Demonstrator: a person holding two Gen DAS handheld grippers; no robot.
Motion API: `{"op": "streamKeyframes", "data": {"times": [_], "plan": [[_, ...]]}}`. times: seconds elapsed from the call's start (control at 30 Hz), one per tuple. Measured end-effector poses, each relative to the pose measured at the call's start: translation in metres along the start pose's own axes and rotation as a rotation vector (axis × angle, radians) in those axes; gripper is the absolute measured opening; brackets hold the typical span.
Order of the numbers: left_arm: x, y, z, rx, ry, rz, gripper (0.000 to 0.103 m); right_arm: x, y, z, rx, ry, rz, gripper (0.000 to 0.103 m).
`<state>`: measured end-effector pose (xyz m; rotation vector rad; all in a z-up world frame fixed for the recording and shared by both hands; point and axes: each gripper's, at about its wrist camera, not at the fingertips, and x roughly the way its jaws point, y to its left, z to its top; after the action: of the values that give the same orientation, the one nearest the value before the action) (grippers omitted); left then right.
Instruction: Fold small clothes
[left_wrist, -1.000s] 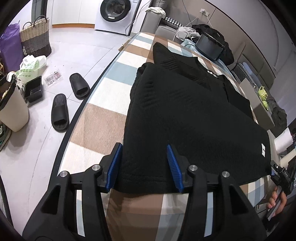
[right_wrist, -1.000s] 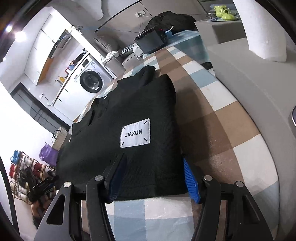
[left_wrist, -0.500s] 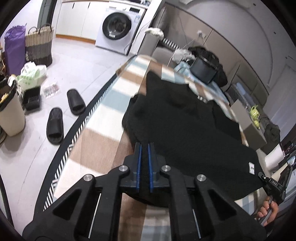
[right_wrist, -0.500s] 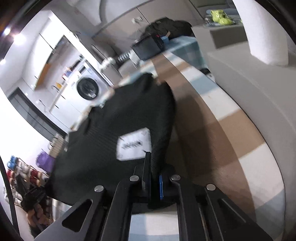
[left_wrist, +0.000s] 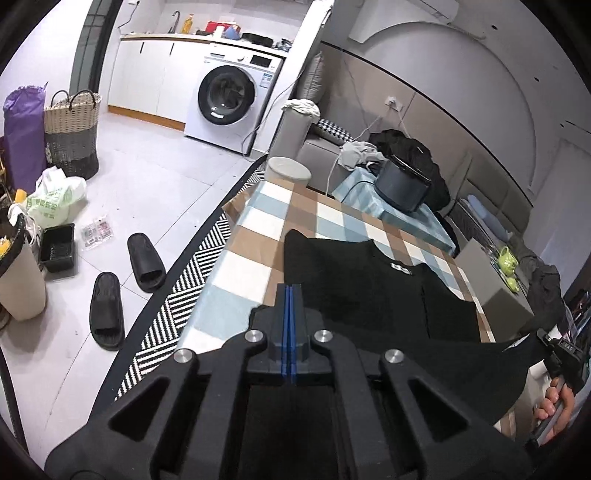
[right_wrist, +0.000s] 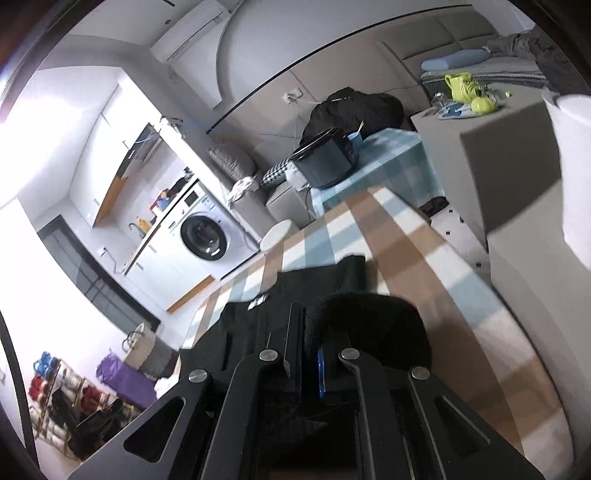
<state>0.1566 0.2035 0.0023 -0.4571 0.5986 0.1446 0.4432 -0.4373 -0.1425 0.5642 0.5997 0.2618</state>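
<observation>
A black knit garment (left_wrist: 373, 291) lies on the checked tablecloth (left_wrist: 258, 236), collar end far from me. My left gripper (left_wrist: 290, 295) is shut on its near hem and holds that edge lifted above the table. My right gripper (right_wrist: 304, 325) is shut on the other hem corner, which bunches over its fingers (right_wrist: 373, 317). The lifted hem stretches between both grippers; the right gripper also shows at the right edge of the left wrist view (left_wrist: 554, 354). The rest of the garment (right_wrist: 306, 288) lies flat ahead.
A grey box (left_wrist: 498, 291) with green items stands at the table's right side. A black appliance (left_wrist: 400, 184) sits on a blue-checked stand beyond the table. Slippers (left_wrist: 144, 262), a bin (left_wrist: 18, 277) and baskets are on the floor to the left.
Both grippers closed on the near hem and lifted it up off the table, carrying it forward over the garment. The white label is now hidden.
</observation>
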Motion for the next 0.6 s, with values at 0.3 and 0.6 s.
{"op": "streamKeyframes", "data": {"times": [0.3,0.6], "plan": [[0.008,0.021,-0.042,-0.034,0.169,0.024,0.048,0.013,0.004,-0.01,-0.026,0.059,-0.006,0.005],[0.029,0.026,-0.111,-0.026,0.332,0.042,0.042,0.008,-0.003,-0.021,-0.003,0.071,0.005,0.005]]}}
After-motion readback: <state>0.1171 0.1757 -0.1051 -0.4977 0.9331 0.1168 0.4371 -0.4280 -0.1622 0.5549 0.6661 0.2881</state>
